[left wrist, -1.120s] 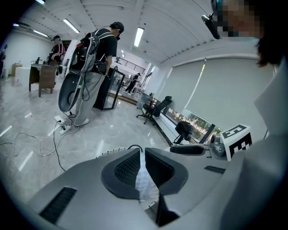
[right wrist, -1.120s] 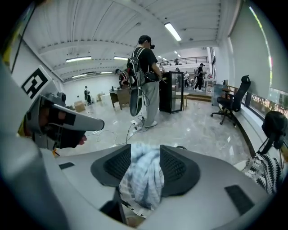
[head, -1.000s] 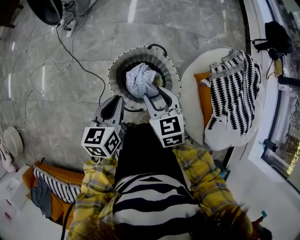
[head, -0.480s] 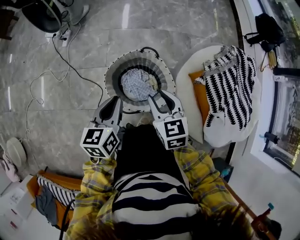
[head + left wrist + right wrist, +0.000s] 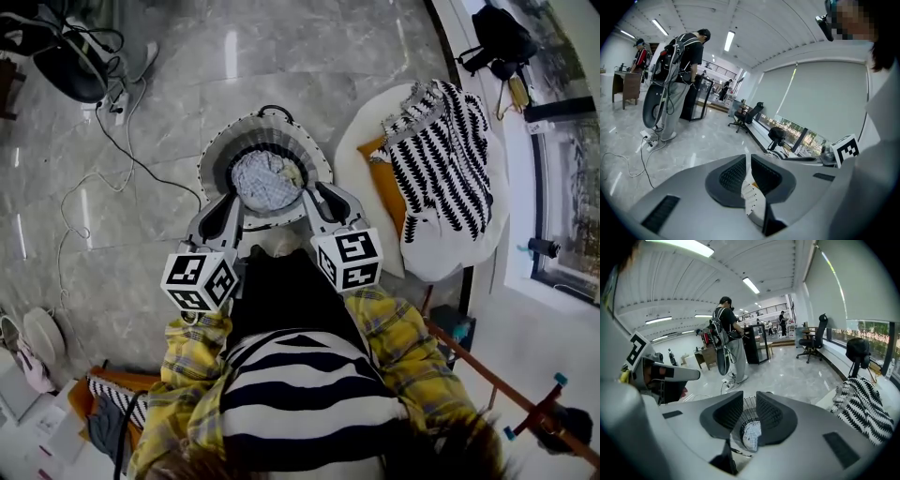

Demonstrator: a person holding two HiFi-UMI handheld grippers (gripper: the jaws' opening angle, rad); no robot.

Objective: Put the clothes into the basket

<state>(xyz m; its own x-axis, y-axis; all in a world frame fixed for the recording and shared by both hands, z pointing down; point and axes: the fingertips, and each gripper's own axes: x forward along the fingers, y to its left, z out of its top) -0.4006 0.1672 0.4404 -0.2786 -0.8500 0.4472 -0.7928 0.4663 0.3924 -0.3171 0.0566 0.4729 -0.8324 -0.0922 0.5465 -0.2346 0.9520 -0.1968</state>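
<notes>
Grey polished marble floor (image 5: pixel 141 225) lies open on the left of the left gripper (image 5: pixel 230 202), crossed only by one thin cable (image 5: pixel 112 141). The single round basket (image 5: pixel 225 141) stands on it just ahead of both grippers' tips, and one pale checked cloth (image 5: pixel 265 180) lies bunched inside it. The left gripper's jaws stand together with nothing clamped; only a sliver of basket rim shows past them. The right gripper's (image 5: pixel 317 194) jaws are closing with a gap left and nothing between them, and the mesh wall and the cloth show beyond. To the right of the right gripper, near the basket, a white chair (image 5: pixel 361 159) carries one orange cushion (image 5: pixel 382 183) and one black-and-white patterned garment (image 5: pixel 441 159). The person's body hides both hands. A striped cloth (image 5: pixel 117 405) behind the left gripper is cut off by the frame's edge.
</notes>
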